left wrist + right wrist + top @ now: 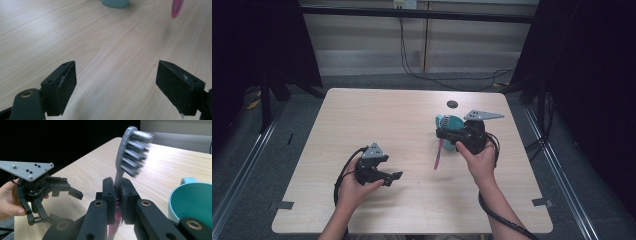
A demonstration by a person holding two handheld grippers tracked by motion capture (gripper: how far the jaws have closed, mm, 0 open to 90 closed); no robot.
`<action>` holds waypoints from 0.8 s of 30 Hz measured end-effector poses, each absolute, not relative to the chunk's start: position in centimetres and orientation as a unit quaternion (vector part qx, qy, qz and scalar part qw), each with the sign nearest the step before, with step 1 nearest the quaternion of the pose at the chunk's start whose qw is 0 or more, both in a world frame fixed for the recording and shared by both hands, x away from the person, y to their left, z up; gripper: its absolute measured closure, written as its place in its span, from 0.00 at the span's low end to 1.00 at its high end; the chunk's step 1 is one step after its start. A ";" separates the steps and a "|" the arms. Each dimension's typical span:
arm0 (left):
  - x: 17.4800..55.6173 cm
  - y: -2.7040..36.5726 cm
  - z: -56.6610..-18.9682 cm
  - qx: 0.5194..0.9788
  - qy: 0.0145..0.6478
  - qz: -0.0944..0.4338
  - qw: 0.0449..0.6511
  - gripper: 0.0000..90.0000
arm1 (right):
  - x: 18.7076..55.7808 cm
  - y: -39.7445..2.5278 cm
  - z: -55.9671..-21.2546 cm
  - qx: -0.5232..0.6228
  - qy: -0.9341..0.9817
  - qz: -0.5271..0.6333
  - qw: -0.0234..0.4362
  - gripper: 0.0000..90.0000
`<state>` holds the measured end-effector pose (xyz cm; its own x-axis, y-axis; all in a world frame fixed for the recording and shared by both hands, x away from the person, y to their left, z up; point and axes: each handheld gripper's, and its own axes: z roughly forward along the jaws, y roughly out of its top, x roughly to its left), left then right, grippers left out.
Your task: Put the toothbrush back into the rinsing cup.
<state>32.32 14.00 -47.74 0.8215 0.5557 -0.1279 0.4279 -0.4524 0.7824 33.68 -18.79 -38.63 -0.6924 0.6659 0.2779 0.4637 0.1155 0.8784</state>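
Right gripper has its fingers clamped tight on the toothbrush, grey bristle head up and blurred, pink handle hanging down toward the counter in the high view. Just beside it sits the teal cup, mouth open to the right gripper view; whether cup and gripper touch is hard to judge. Over on the left, the left gripper hovers low above bare wood, fingers spread wide, nothing between them, well apart from the cup.
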 end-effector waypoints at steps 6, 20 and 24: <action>32.2 14.9 -48.1 0.851 0.294 0.077 0.428 0.18 | 33.7 -18.9 -38.6 0.381 0.741 0.544 0.098 0.93; 32.3 16.4 -48.9 0.850 0.307 0.086 0.419 0.18 | 33.8 -19.4 -38.3 0.376 0.742 0.544 0.110 0.93; 32.3 16.5 -49.3 0.855 0.306 0.089 0.410 0.18 | 33.9 -19.6 -38.2 0.378 0.741 0.544 0.112 0.93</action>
